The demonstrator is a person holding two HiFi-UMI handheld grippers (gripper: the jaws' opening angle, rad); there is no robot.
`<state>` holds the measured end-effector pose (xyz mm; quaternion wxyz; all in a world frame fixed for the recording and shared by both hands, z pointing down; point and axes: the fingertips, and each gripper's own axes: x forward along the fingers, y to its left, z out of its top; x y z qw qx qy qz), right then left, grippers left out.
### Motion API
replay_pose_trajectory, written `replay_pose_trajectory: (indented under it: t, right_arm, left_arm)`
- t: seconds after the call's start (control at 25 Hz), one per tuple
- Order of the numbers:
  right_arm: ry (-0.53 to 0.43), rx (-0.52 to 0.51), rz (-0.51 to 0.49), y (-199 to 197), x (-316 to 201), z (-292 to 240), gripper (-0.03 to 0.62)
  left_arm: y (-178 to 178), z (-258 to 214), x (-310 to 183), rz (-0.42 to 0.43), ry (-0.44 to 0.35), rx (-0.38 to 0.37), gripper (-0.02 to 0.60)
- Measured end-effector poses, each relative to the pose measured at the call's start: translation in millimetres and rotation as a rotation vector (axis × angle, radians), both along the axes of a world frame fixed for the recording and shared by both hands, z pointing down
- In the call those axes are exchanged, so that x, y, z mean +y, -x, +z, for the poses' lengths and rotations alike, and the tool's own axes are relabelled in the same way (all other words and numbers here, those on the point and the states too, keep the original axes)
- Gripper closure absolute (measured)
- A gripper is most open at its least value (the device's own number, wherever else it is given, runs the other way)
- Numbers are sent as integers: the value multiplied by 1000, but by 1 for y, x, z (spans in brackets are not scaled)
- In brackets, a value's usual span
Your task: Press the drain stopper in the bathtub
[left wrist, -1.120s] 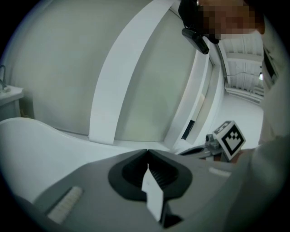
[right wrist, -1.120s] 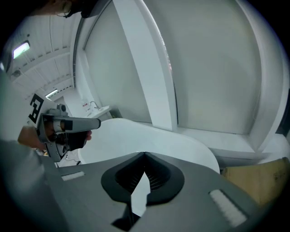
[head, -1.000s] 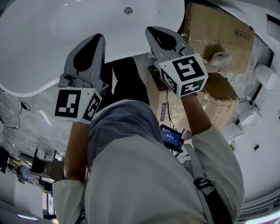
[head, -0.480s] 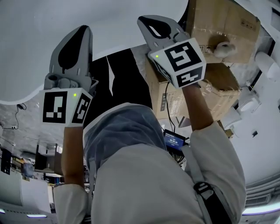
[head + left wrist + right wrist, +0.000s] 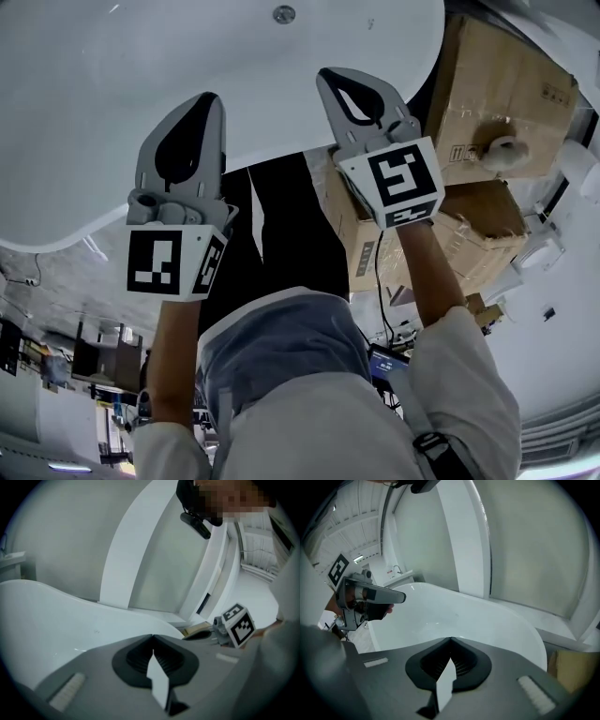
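White and glossy, the bathtub [image 5: 94, 112] fills the far part of the head view, its long axis running left to right. The drain stopper [image 5: 283, 14] is a small round metal disc set in the tub floor at the far edge of that view. It faces up out of the basin and, being round, has no long axis. It lies well apart from both tools.

The left hand-held gripper [image 5: 208, 99] points toward the tub with its tip over the near rim. Its own view shows the jaws pressed together with nothing between them [image 5: 152, 637]. The right hand-held gripper [image 5: 329, 74] is just beside it on the right, also aimed at the tub, its jaws likewise together and empty [image 5: 450, 640].

Brown cardboard boxes [image 5: 497, 94] are stacked to the right of the tub. One carries small printed marks, too small to read. Each tool's cube bears black-and-white square markers with no legible words.
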<state>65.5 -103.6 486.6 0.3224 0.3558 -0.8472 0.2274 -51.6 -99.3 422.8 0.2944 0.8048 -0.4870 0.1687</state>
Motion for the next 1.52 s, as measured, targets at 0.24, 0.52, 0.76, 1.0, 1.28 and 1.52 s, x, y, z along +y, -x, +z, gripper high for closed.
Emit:
replay_pose_trajectory:
  t: [0.24, 0.52, 0.76, 1.0, 1.28, 1.52]
  right_arm:
    - [-9, 31, 3, -3, -14, 53, 607]
    - [-52, 104, -10, -5, -34, 105, 605]
    - [-52, 110, -25, -1, -42, 156, 600]
    - [-5, 61, 31, 3, -55, 200, 600]
    - [31, 70, 52, 10, -63, 260, 600]
    - [89, 70, 107, 8, -61, 316, 600]
  left_arm:
    - [5, 43, -15, -1, -12, -30, 581]
    - [-2, 81, -32, 37, -45, -33, 581]
    - [5, 121, -31, 43, -37, -59, 581]
    - [20, 152, -26, 25, 28, -74, 581]
    - [31, 176, -30, 3, 28, -68, 581]
    - [32, 196, -27, 10, 40, -69, 581]
